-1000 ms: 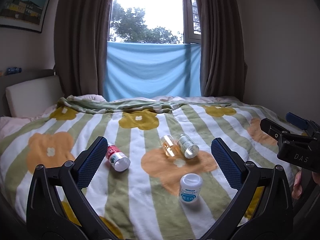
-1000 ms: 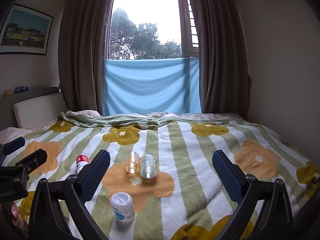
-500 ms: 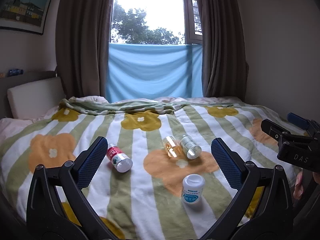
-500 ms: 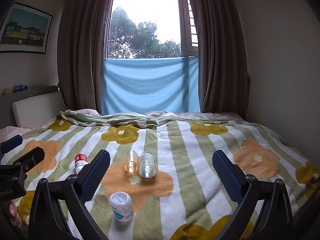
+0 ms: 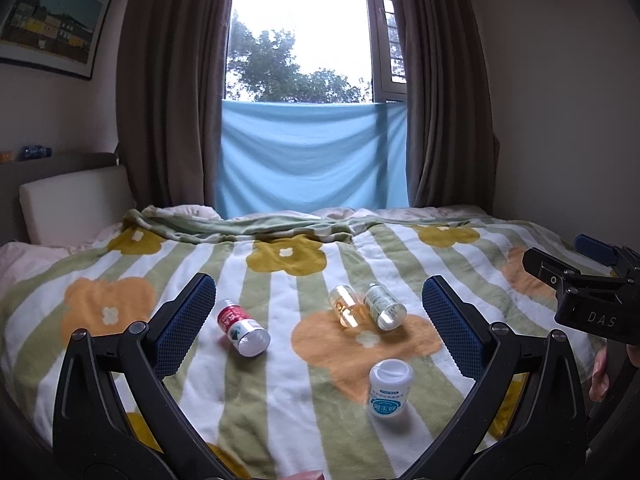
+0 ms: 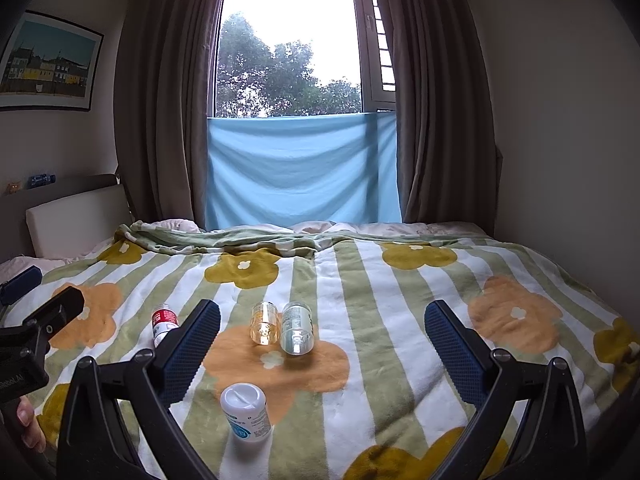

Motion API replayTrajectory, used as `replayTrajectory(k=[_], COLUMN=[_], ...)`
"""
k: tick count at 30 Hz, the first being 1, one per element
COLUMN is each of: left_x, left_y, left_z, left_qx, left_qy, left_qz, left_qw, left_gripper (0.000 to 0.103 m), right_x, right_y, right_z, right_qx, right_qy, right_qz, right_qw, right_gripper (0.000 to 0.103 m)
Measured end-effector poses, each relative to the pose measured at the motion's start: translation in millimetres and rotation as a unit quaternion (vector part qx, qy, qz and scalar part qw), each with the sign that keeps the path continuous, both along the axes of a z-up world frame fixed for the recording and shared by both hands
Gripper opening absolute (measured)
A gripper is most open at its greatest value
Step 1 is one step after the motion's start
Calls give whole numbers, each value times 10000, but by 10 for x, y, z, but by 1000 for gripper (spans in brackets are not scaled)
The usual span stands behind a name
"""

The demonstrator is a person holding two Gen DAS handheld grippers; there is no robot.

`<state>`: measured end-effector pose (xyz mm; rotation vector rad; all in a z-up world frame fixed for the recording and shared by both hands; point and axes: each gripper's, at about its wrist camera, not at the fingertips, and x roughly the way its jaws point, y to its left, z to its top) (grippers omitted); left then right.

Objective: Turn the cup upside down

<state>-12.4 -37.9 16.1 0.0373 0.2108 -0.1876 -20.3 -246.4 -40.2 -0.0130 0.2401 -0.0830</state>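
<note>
Daylight from a curtained window falls across a bed [image 5: 280, 392] covered with a fleece blanket striped green and white and printed with orange and mustard flowers. Which item counts as the cup is hard to say through the fisheye; the likeliest is the small amber see-through cup [image 5: 346, 306] lying on its side on an orange flower near the middle of the bed, though it could be a little bottle. Touching it on its right lies a clear glass-like jar with a pale printed label [image 5: 383, 306], also on its side. Nearer the cameras, a white plastic tub with a blue label [image 5: 391, 389] stands upright, apart from the pair. Well to the left lies a red-labelled bottle with a white cap [image 5: 243, 327].

Left gripper [image 5: 318, 320] hovers above the bed with its jaws spread wide and nothing between them; the toppled pair shows within their gap. Right gripper [image 6: 322, 344] hangs likewise, jaws fully apart and empty, the amber cup and clear jar framed inside its gap.

Judging by this, the task is at the approach step: nothing is grasped. The next move calls for lowering one gripper over the amber cup, closing across its body without nudging the jar touching it, then lifting and turning it mouth-down onto the soft blanket, where it may tip
</note>
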Motion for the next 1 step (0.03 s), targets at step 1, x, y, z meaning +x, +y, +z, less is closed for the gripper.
replayTrajectory(k=[1], left_x=[-4], left_y=[-4], left_z=[6], left_qx=[27], left_qy=[-27], left_qz=[18], left_qw=[10000], left_gripper=[103], right_x=[-5], right_y=[11], right_z=[-5], right_qx=[-3], right_qy=[3], right_qz=[-4], right_qw=[10000], right_gripper=[102])
